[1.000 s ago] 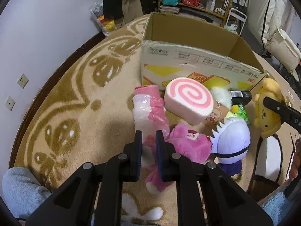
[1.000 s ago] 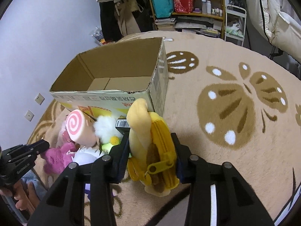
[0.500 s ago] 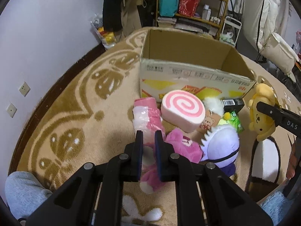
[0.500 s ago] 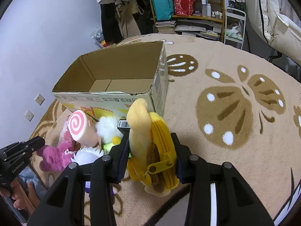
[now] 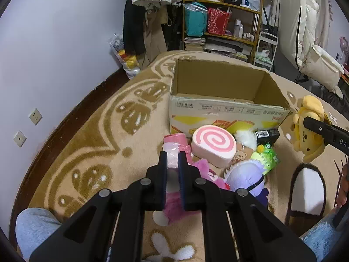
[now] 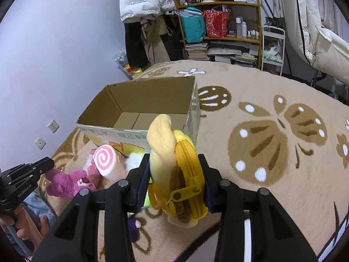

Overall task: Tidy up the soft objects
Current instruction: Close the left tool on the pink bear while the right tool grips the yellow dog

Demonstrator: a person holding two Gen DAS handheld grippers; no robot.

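My right gripper [image 6: 174, 170] is shut on a yellow dog plush pouch [image 6: 174, 152] and holds it in the air beside the open cardboard box [image 6: 139, 100]; the plush [image 5: 309, 131] also shows in the left wrist view. My left gripper [image 5: 173, 163] is nearly closed with nothing in it, raised above the toy pile. The pile lies in front of the box [image 5: 218, 109]: a pink swirl roll cushion [image 5: 213, 144], a magenta bear plush [image 5: 205, 172], a purple-white plush [image 5: 244, 176], a pink wrapped roll [image 5: 174, 144], a white fluffy ball [image 5: 245, 138].
The box is empty inside. A green packet [image 5: 265, 157] and a black box [image 5: 267, 134] lie in the pile. A slipper [image 5: 307, 194] lies on the right. A shelf [image 5: 220, 17], hanging coats and a wall stand behind. My knee [image 5: 35, 229] is at lower left.
Both grippers have risen and pulled back, so the box and pile look smaller and lower. The right gripper still holds the yellow plush. The pile has not moved.
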